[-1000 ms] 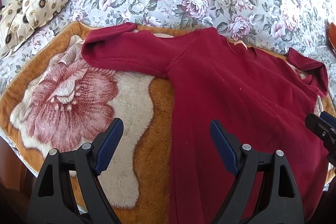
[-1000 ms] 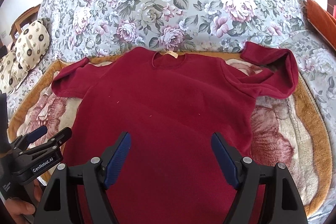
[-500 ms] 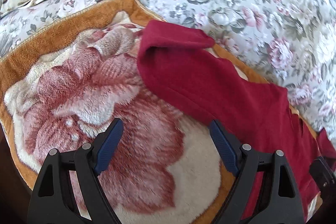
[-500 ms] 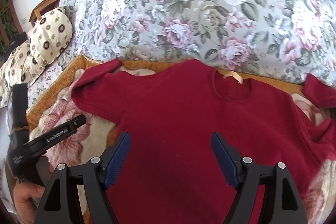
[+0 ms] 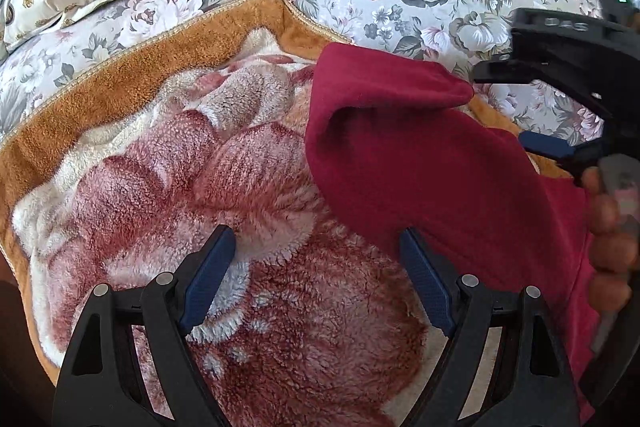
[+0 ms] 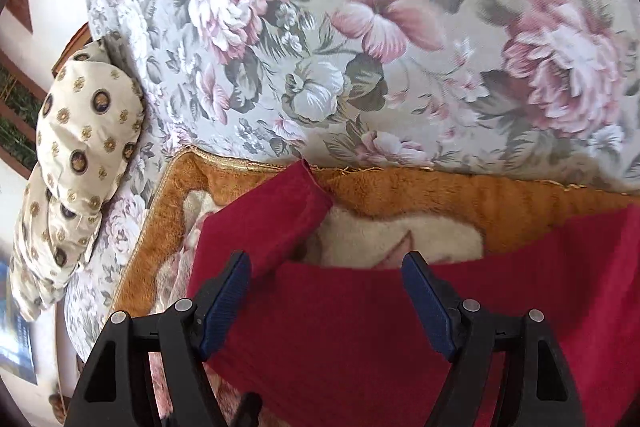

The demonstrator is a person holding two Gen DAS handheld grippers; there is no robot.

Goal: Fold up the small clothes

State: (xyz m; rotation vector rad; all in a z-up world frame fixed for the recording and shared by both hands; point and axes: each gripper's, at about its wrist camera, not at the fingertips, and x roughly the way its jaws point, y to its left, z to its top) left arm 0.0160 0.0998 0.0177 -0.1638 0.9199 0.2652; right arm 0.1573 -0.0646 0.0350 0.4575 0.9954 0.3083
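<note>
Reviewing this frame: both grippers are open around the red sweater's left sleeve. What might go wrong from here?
1. The left gripper sits mostly over the plush blanket, only its right finger at the sleeve; closing may pinch pile rather than cloth.
2. The cuff lies doubled over; folding may trap that crease.
3. The right gripper is close by, so the two could collide.

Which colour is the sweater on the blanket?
Dark red sweater; the left wrist view shows it best.

No readable text; only blurred, illegible lettering on the right tongs (image 5: 536, 111).
</note>
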